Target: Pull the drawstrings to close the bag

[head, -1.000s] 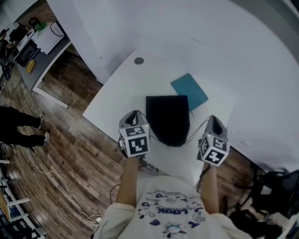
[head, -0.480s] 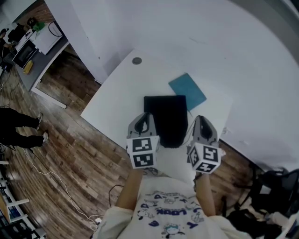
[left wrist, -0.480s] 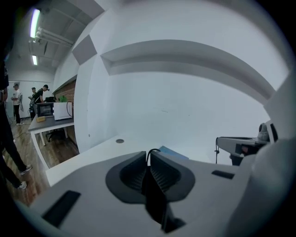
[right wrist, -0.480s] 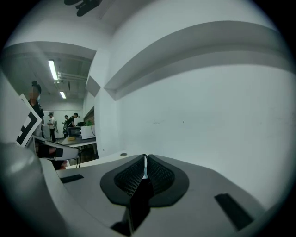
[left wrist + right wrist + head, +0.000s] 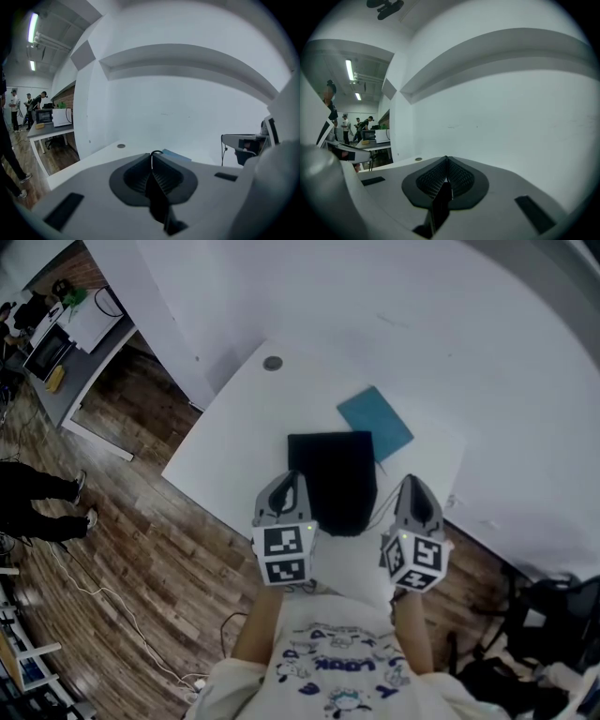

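A black drawstring bag [image 5: 332,479] lies flat on the white table [image 5: 244,437], its mouth end toward me. My left gripper [image 5: 289,476] sits at the bag's left side, shut, and a thin drawstring loop [image 5: 153,156] sticks up from between its pads [image 5: 164,178]. My right gripper [image 5: 412,482] sits at the bag's right side with its jaws closed too; a thin cord [image 5: 379,513] runs from the bag toward it. In the right gripper view the right gripper [image 5: 446,160] shows its pads pressed together, and the cord is barely visible there.
A teal flat pad [image 5: 376,423] lies just beyond the bag. A round cable grommet [image 5: 273,363] sits near the table's far corner. The table edge [image 5: 202,498] drops to wooden floor at left, where a person's legs [image 5: 42,498] stand. A white wall runs behind.
Both grippers have come inward from a wider spread, closer to the bag's sides, and drawn slightly back toward me. Both stay shut. The last half second shows little motion.
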A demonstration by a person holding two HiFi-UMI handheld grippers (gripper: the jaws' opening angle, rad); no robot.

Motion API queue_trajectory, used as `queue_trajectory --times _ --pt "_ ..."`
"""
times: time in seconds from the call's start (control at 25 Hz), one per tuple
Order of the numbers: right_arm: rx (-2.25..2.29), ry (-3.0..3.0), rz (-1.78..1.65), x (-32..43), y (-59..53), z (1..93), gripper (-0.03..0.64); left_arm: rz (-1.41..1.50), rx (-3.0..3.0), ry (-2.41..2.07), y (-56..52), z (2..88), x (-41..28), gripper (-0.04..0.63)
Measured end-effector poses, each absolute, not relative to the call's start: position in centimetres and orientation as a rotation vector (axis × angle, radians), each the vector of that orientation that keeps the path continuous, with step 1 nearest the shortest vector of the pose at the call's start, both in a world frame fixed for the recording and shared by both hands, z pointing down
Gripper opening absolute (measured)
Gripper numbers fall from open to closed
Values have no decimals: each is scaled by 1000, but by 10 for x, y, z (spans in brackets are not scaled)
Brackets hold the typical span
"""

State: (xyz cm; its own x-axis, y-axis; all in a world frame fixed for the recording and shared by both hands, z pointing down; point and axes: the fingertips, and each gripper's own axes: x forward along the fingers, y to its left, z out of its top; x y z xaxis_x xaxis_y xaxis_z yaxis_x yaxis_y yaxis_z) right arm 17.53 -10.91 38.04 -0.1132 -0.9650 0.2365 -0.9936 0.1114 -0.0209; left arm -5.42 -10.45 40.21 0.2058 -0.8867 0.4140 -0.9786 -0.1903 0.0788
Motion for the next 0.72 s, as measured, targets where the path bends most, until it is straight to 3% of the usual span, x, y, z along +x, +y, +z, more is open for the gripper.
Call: queue_trajectory --times 0.72 --pt "1978 -2185 271 182 -110 388 5 419 2181 -1743 -105 402 -52 9"
